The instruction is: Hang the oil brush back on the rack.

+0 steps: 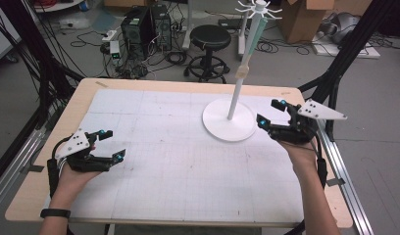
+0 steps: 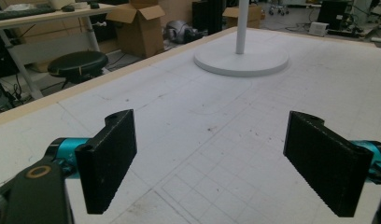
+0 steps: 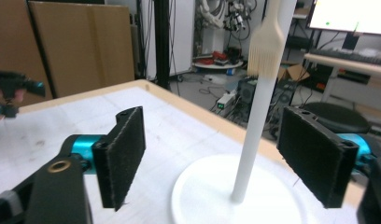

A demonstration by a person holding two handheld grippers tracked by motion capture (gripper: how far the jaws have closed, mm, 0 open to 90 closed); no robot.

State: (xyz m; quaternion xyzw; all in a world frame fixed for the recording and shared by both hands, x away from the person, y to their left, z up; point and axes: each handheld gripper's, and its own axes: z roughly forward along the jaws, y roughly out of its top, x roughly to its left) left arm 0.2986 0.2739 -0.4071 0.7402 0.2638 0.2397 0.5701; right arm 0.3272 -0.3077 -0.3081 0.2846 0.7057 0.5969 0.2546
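White stand (image 1: 232, 105) | pole upright; brush (image 1: 251, 41) hangs bristles down | both grippers' fingers apart, empty

I am working in a robotics laboratory: black desktop computer towers (image 1: 148, 27) with tangled cables on the grey floor, a round black stool (image 1: 210, 38), brown cardboard boxes (image 1: 306, 17), black metal rig struts (image 1: 346, 51).

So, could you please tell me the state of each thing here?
Left gripper: open, nothing between its jaws, low over the table.
Right gripper: open, nothing gripped, beside the stand.
Stand: upright on its round base.
Brush: hanging from the stand's top, bristles down.
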